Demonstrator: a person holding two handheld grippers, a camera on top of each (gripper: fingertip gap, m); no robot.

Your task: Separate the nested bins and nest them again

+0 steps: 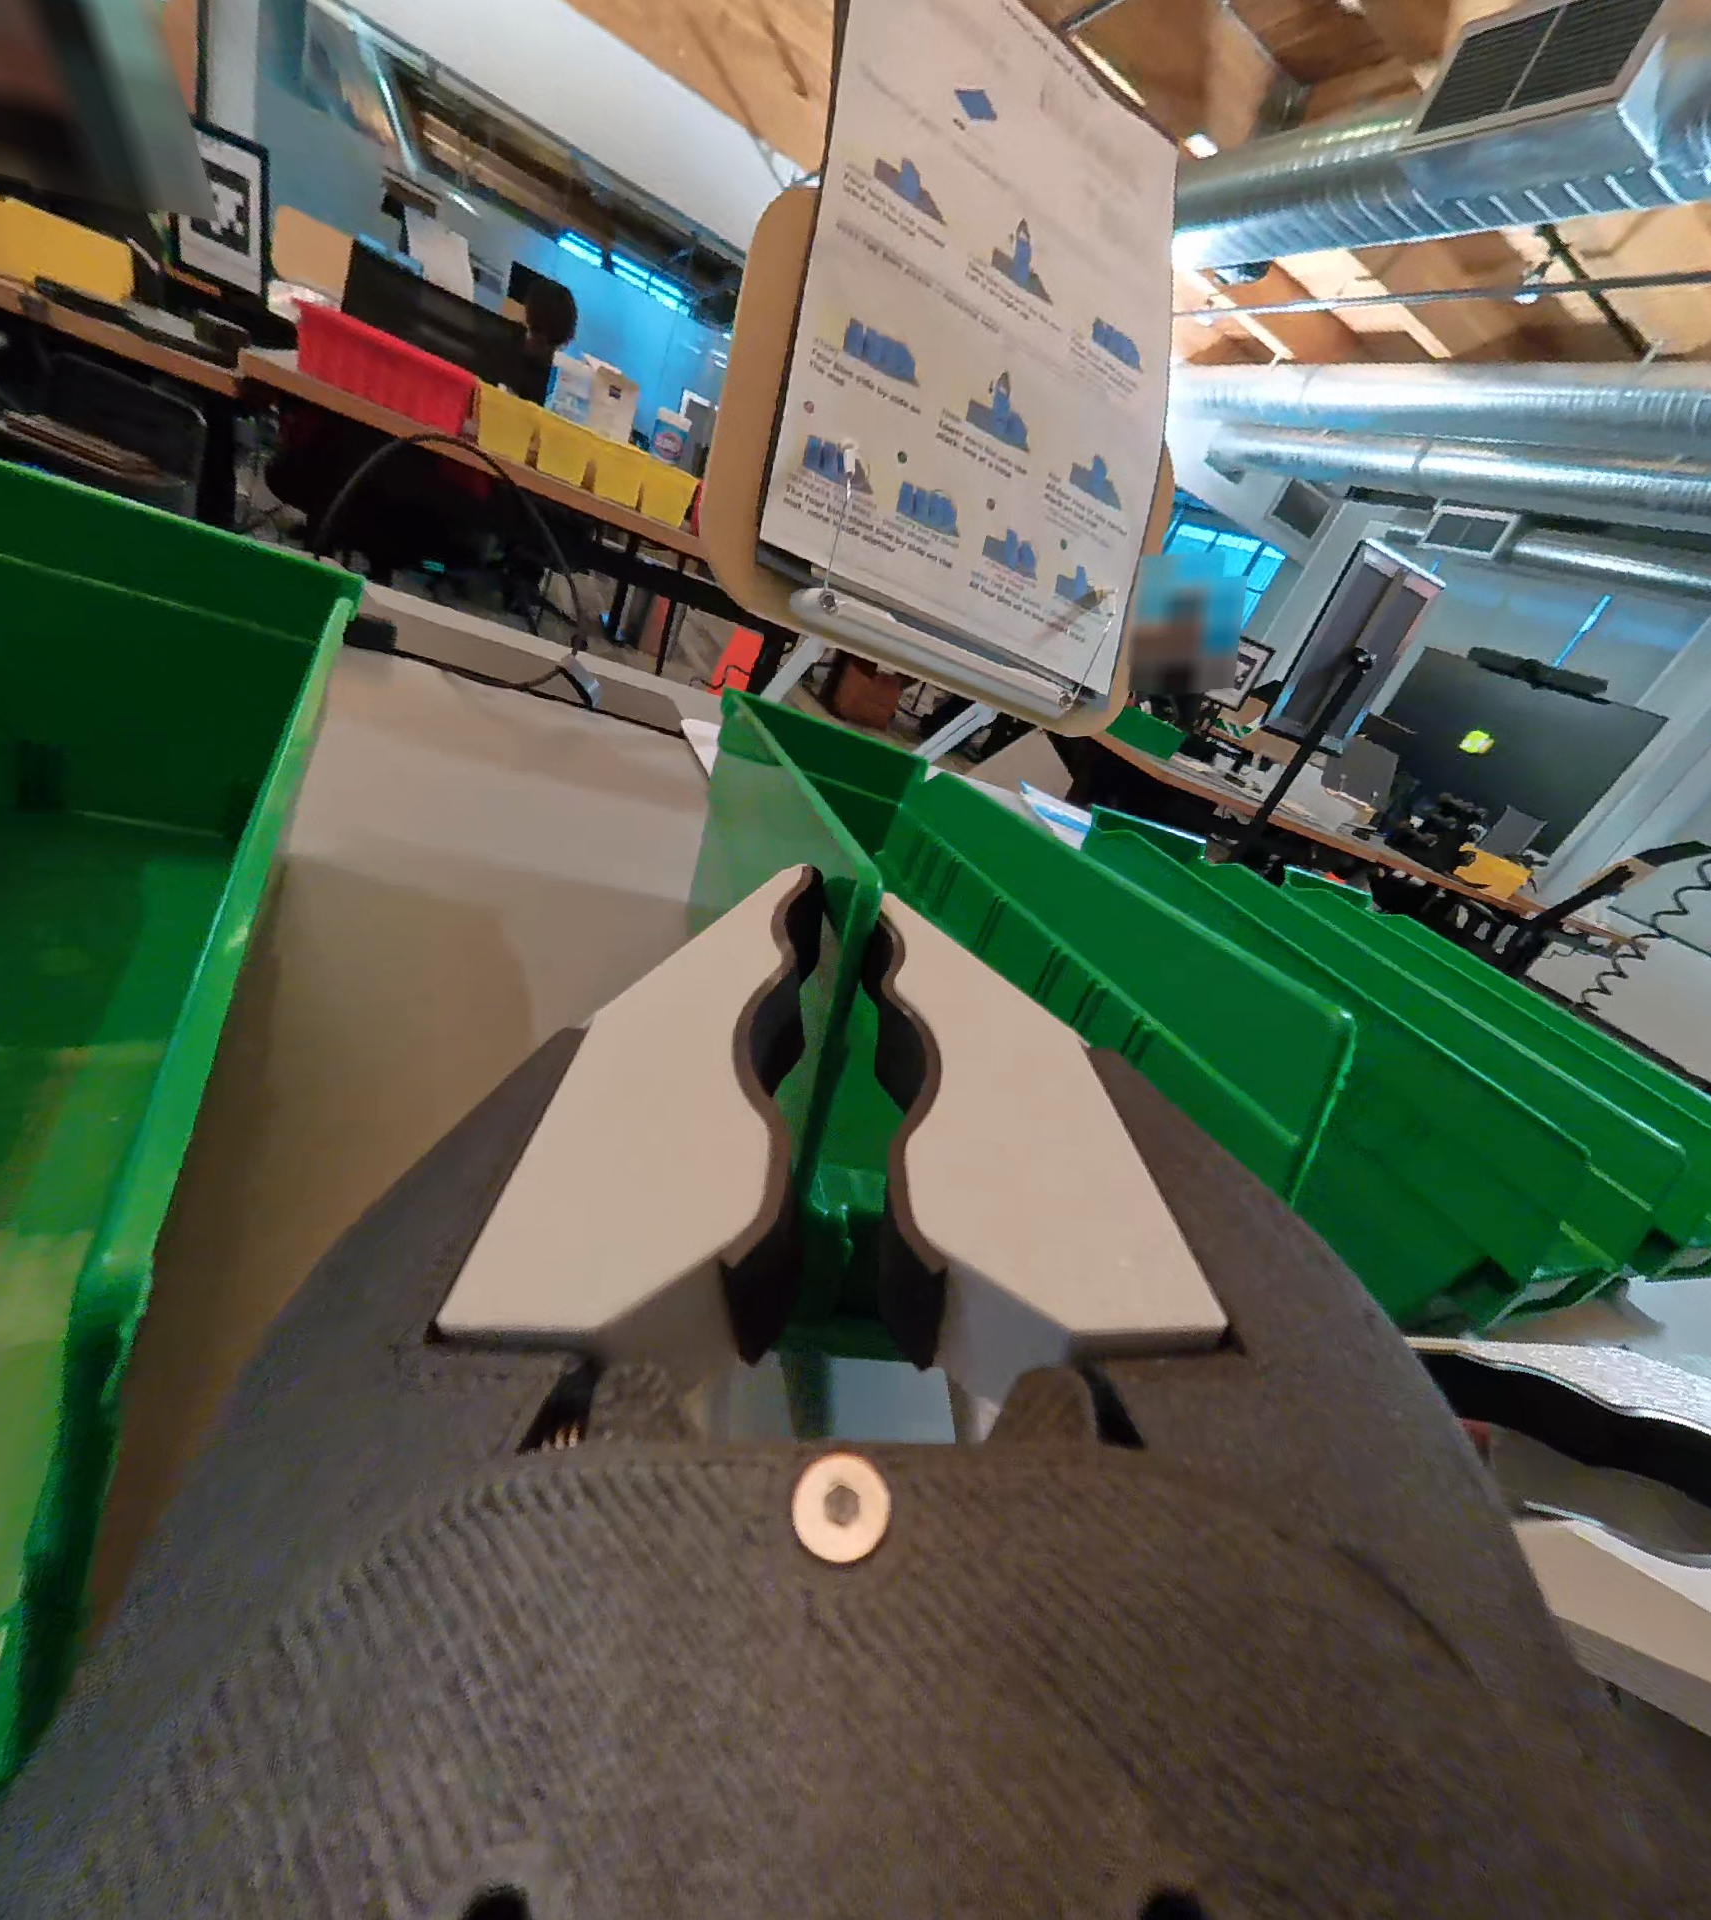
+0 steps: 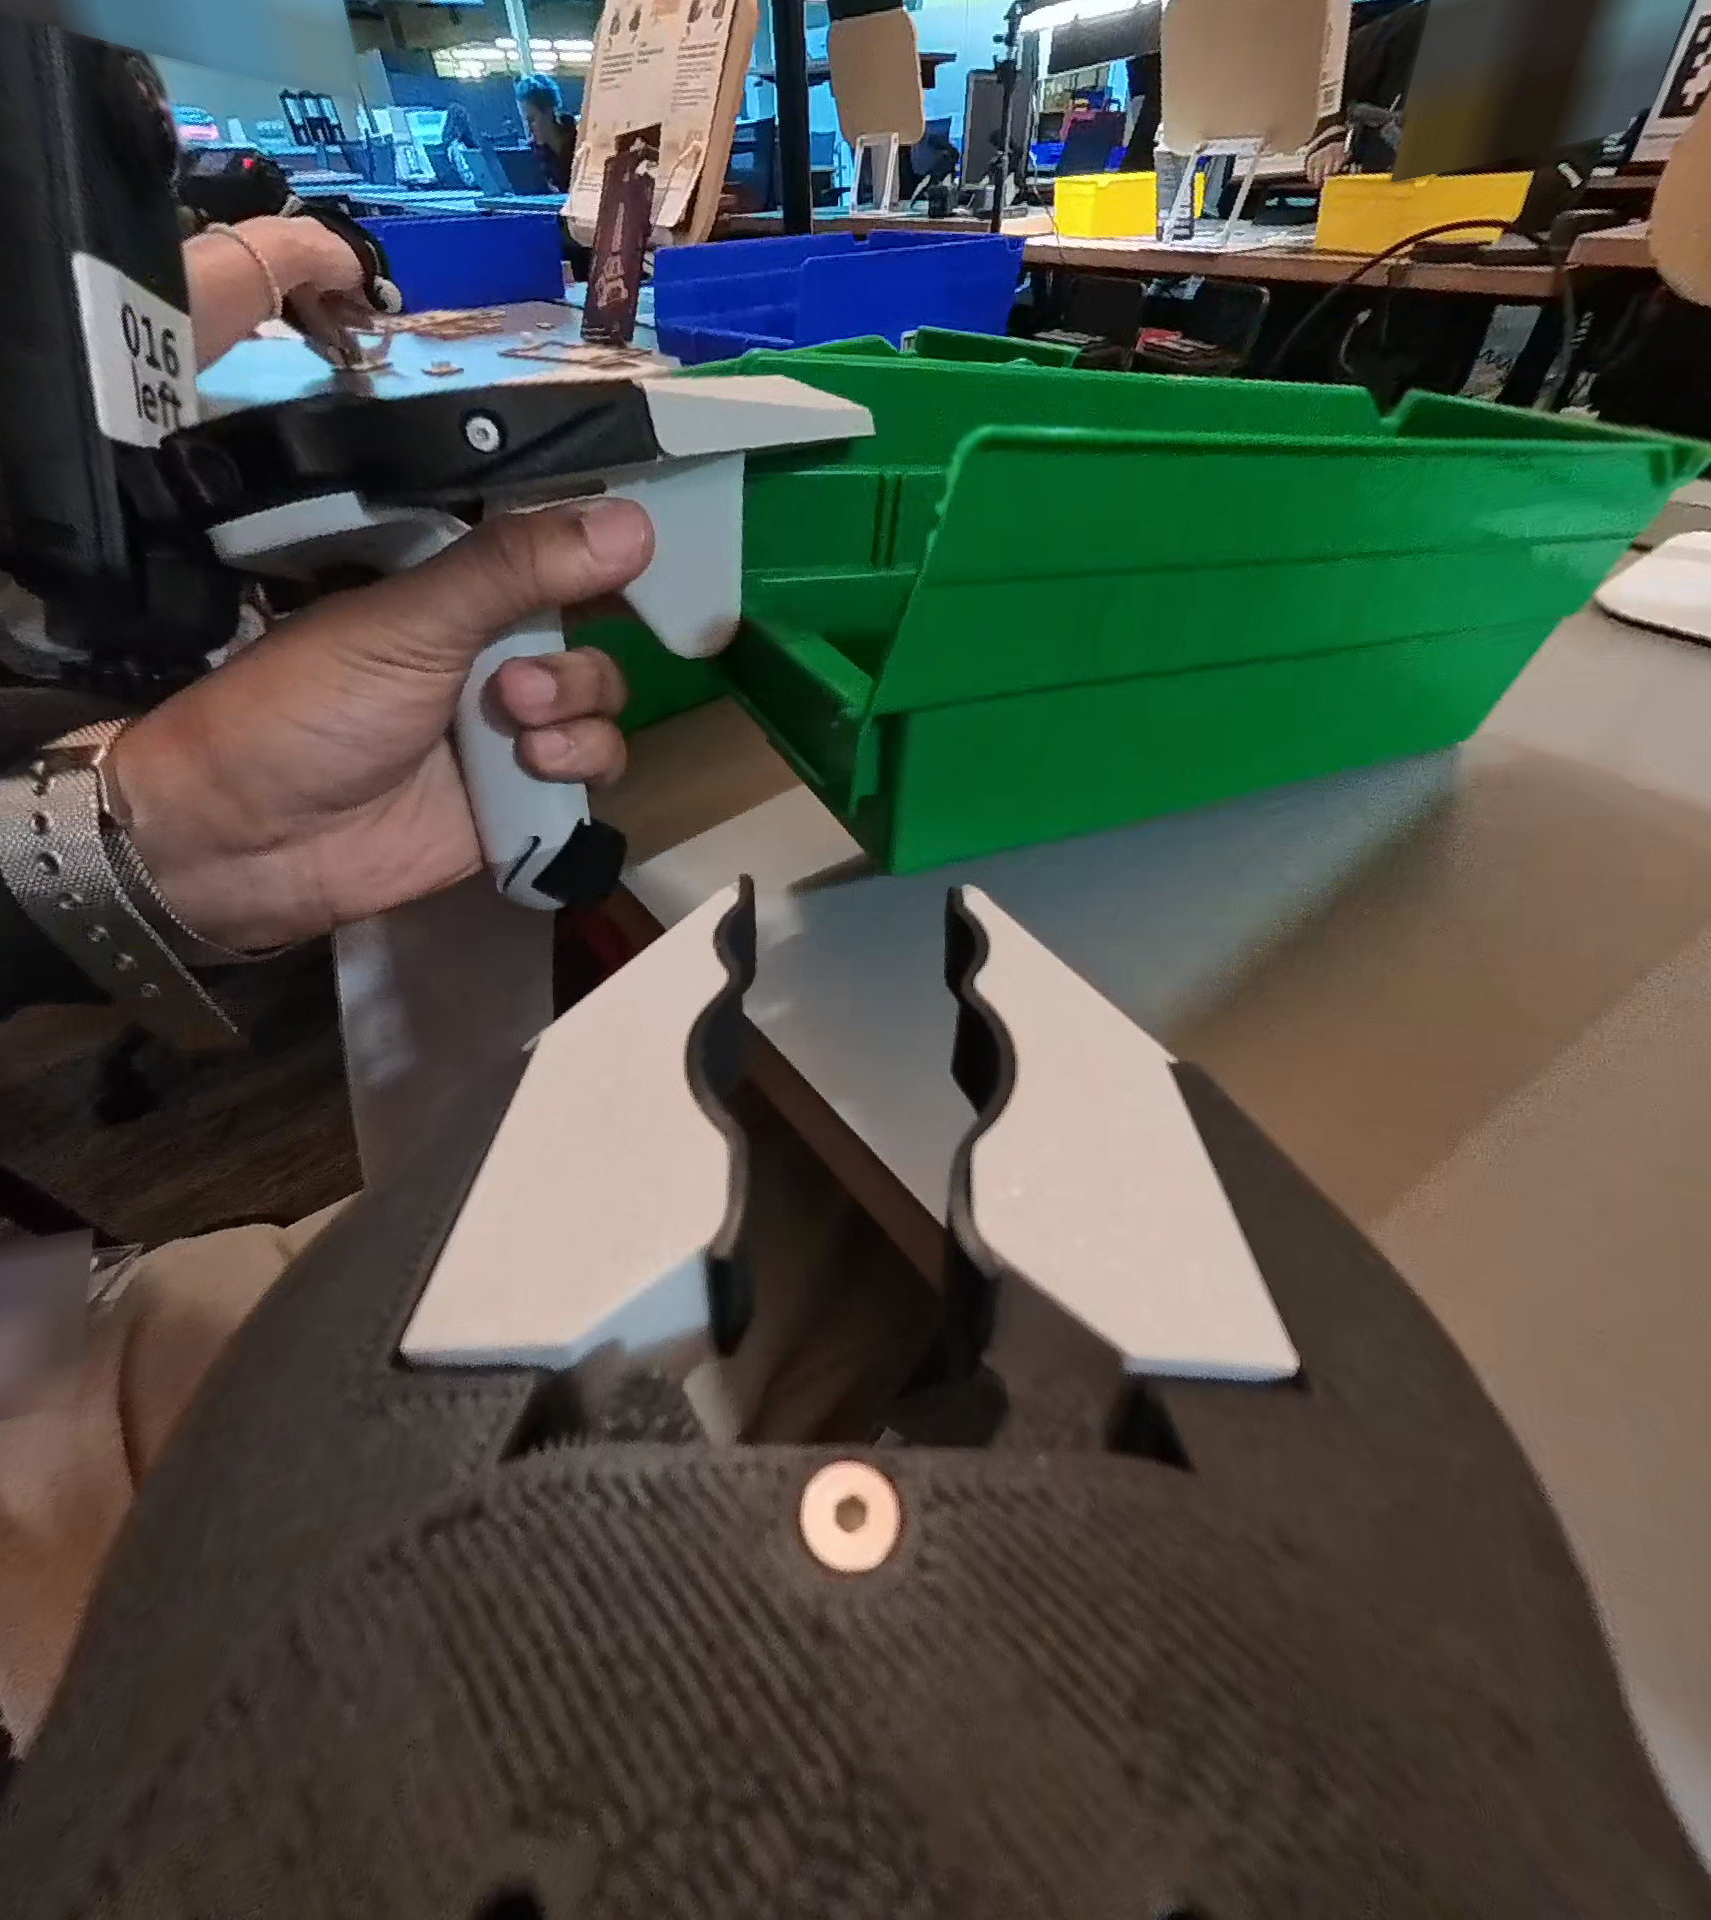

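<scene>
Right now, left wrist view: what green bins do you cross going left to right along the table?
Separate green bin at the left → bare table → upright bin wall pinched in the left gripper → nested bins leaning off to the right.

from my end the grey tabletop [image 1: 477, 790] is the anchor. beyond its far edge i see long wooden workbenches [image 1: 331, 374] carrying yellow bins [image 1: 581, 447] and a red basket [image 1: 383, 364]. above it all, a wood-plank ceiling [image 1: 1277, 312] with silver ducts [image 1: 1516, 416] and a vent grille [image 1: 1547, 62]. off to the right of the tabletop stands a dark screen [image 1: 1516, 748] — daylight comes through blue-tinted windows [image 1: 1225, 551] behind. in the other view, blue bins [image 2: 830, 281] sit past it.
</scene>
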